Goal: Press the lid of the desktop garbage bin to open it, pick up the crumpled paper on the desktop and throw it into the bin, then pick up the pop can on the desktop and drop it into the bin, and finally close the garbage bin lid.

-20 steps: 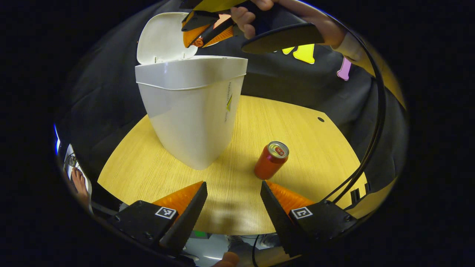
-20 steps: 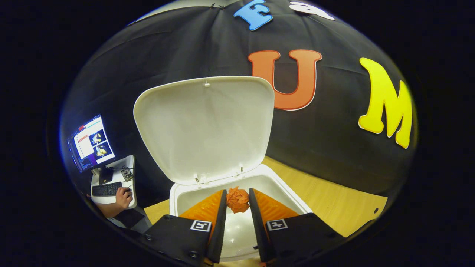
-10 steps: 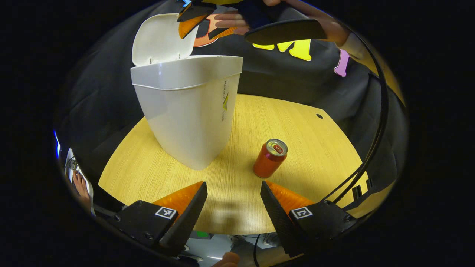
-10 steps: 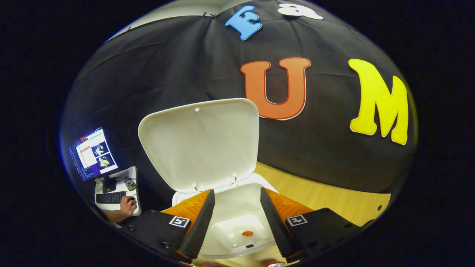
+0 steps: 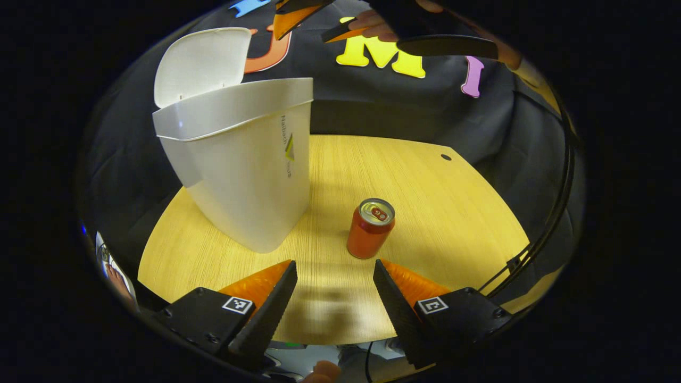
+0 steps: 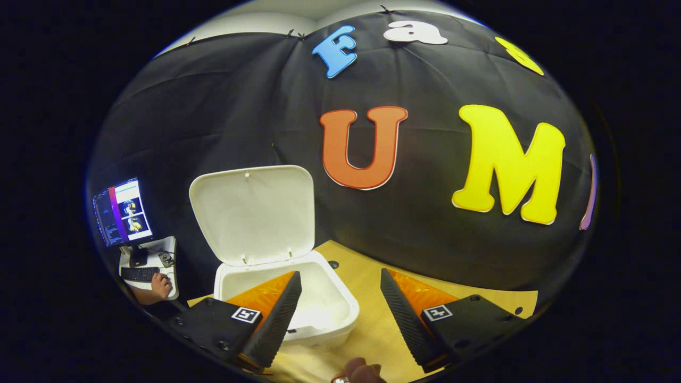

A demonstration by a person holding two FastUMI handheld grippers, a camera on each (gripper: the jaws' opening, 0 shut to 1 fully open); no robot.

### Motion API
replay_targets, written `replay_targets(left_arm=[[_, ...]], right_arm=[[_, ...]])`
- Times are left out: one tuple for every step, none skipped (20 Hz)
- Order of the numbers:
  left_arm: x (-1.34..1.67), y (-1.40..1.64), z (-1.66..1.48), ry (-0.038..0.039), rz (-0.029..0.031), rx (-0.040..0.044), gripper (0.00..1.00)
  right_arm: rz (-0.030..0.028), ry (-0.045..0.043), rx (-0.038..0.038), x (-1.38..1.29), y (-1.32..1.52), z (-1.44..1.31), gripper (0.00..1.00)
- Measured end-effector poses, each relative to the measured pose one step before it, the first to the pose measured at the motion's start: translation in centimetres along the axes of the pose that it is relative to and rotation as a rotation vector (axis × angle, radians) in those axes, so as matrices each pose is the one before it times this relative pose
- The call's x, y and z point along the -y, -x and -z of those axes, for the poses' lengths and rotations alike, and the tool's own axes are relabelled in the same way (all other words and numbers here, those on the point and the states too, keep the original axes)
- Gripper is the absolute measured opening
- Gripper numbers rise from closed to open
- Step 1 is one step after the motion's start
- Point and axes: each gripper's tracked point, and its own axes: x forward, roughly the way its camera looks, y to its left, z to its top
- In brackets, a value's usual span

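The wooden tabletop (image 5: 425,213) spreads ahead of the left gripper (image 5: 334,298), whose fingers are spread with nothing between them. The white garbage bin (image 5: 245,175) stands ahead to its left, lid (image 6: 252,213) raised; its side lettering is too blurred to read. The red pop can (image 5: 370,229) stands upright just beyond its right finger. The right gripper (image 6: 340,314), fingers spread and empty, hovers just right of the bin's open mouth.

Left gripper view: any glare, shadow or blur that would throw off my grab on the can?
Left gripper view: the pop can is sharp, with a bright glint on its top and soft shadows on the table near the left gripper; fisheye bends the table edge. Right gripper view: bin interior washed out bright.
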Motion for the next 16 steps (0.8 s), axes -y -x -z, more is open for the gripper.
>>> replay_targets(left_arm=[[0.417,-0.662,0.063,-0.02207,-0.00249,0.00118,0.96],[0.289,-0.691,0.223,-0.02566,0.00225,-0.00407,0.96],[0.262,-0.635,0.185,-0.02707,-0.00225,-0.00070,0.96],[0.124,-0.668,0.068,-0.02704,-0.00641,0.00286,0.96],[0.129,-0.418,-0.028,-0.02597,0.00071,0.00354,1.00],[0.322,-0.663,0.060,-0.02245,0.00623,-0.00223,1.00],[0.538,-0.575,-0.001,-0.02129,0.01476,0.00274,0.96],[0.246,-0.723,-0.110,-0.01912,0.00137,0.00401,0.96],[0.217,-0.853,0.033,-0.01074,0.00933,-0.00093,0.96],[0.269,-0.811,-0.038,-0.00385,0.01001,-0.00377,0.96],[0.066,-0.720,-0.037,0.00167,0.00850,-0.00345,0.96],[0.143,-0.727,0.020,0.00442,0.00671,-0.00656,0.95],[0.156,-0.753,-0.016,0.00588,0.00561,-0.00676,0.95],[0.141,-0.638,-0.055,0.00604,0.00587,-0.00453,0.95],[0.042,-0.764,-0.124,0.00352,0.00750,-0.00208,0.95],[0.098,-0.733,-0.198,0.00137,0.00532,-0.00060,0.95]], right_arm=[[0.02138,-0.00381,-0.00556,1.154,0.833,0.638,0.94],[0.01998,0.00086,-0.00662,1.299,0.694,0.587,0.95],[0.01923,0.00222,-0.00533,1.248,0.830,0.697,0.95],[0.01952,0.00222,-0.00693,1.261,0.720,0.704,0.94],[0.02415,-0.00248,-0.01084,1.216,0.600,0.895,0.94],[0.02085,-0.00981,-0.01594,1.274,0.579,0.836,0.95],[0.01759,-0.01493,-0.01672,1.169,0.578,0.963,0.95],[0.02229,-0.01454,-0.01829,1.251,0.535,0.863,0.94],[0.01979,-0.01485,-0.01589,1.066,0.432,0.914,0.95],[0.01567,-0.00525,-0.01596,1.015,0.427,0.801,0.95],[0.02499,0.00011,-0.01059,1.350,0.390,0.782,0.95],[0.02306,-0.00191,-0.01134,1.350,0.272,0.599,0.94],[0.01909,-0.00789,-0.01366,1.208,0.221,0.647,0.95],[0.01912,-0.00962,-0.01345,1.054,0.242,0.469,0.95],[0.01742,-0.00867,-0.00656,1.060,0.191,0.410,0.95],[0.01596,-0.00518,-0.00222,1.000,0.206,0.307,0.94]])
